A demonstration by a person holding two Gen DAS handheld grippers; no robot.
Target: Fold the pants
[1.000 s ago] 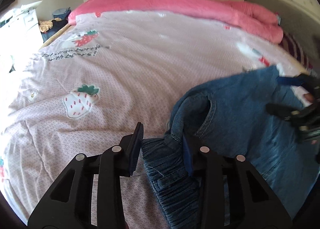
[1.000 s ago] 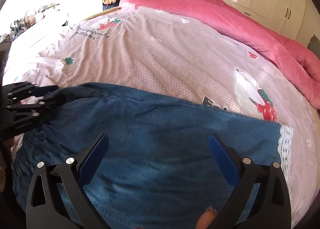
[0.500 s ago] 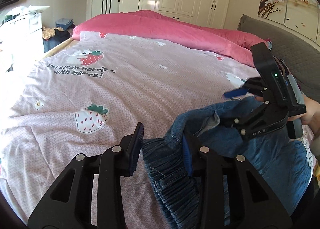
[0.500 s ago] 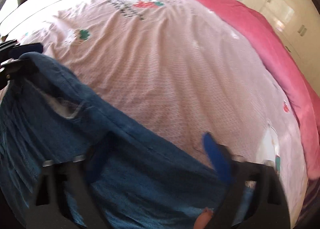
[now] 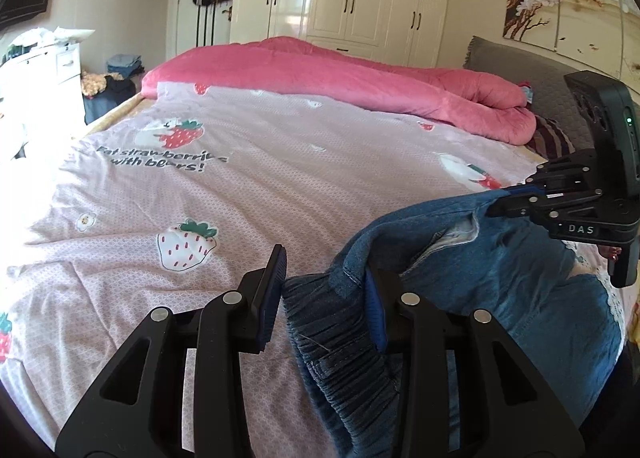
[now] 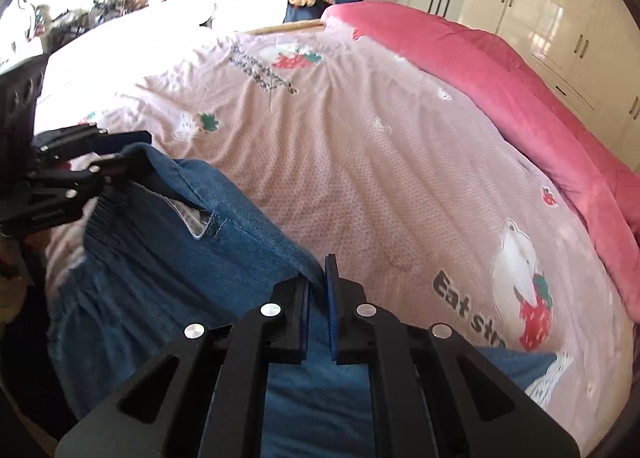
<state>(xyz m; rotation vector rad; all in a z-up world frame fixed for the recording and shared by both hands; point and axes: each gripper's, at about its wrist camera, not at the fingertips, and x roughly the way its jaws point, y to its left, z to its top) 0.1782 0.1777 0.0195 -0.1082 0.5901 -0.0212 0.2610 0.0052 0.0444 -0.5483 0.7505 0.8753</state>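
My right hand-held gripper (image 6: 318, 294) pinches the jeans (image 6: 168, 258) edge at 6 o'clock, my left hand-held gripper (image 5: 326, 290) holds the waistband (image 5: 340, 334), folding barely begun.

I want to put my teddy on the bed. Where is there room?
The pink strawberry sheet is bare between the rolled pink quilt at the far side and the denim pants at the near edge. Near the pants it is crowded: the left gripper and right gripper both hold them.
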